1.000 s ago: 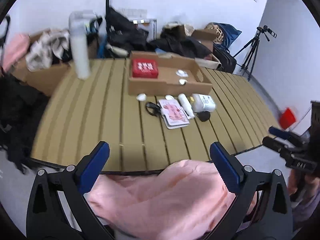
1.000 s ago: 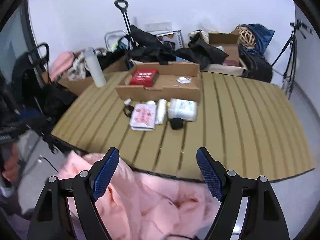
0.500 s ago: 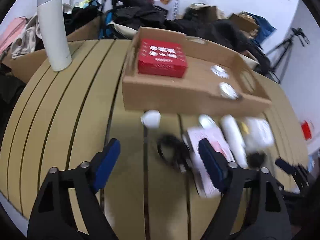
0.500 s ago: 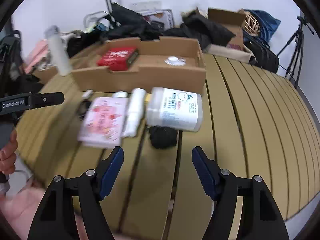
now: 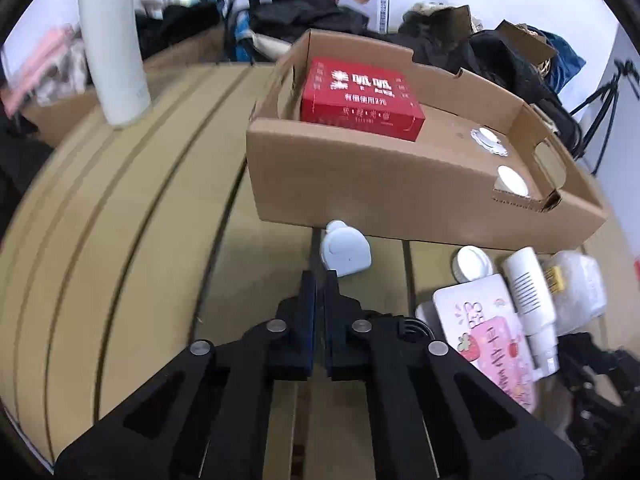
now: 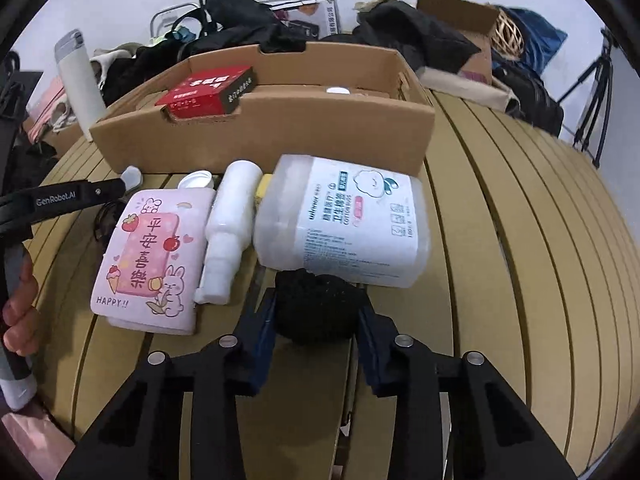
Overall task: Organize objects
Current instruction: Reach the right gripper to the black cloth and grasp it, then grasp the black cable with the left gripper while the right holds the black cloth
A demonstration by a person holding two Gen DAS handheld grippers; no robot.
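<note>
At lower centre the right gripper (image 6: 316,312) is closing its blue pads on a black fuzzy round object (image 6: 316,306), while the left gripper (image 5: 319,280), fingers pressed together, apparently empty, points at a small white bottle-shaped item (image 5: 345,249) before the brown cardboard tray (image 5: 400,188).

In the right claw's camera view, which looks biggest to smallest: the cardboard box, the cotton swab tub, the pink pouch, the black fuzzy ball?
1. cardboard box
2. cotton swab tub
3. pink pouch, close to the tub
4. black fuzzy ball, though nearest the camera
</note>
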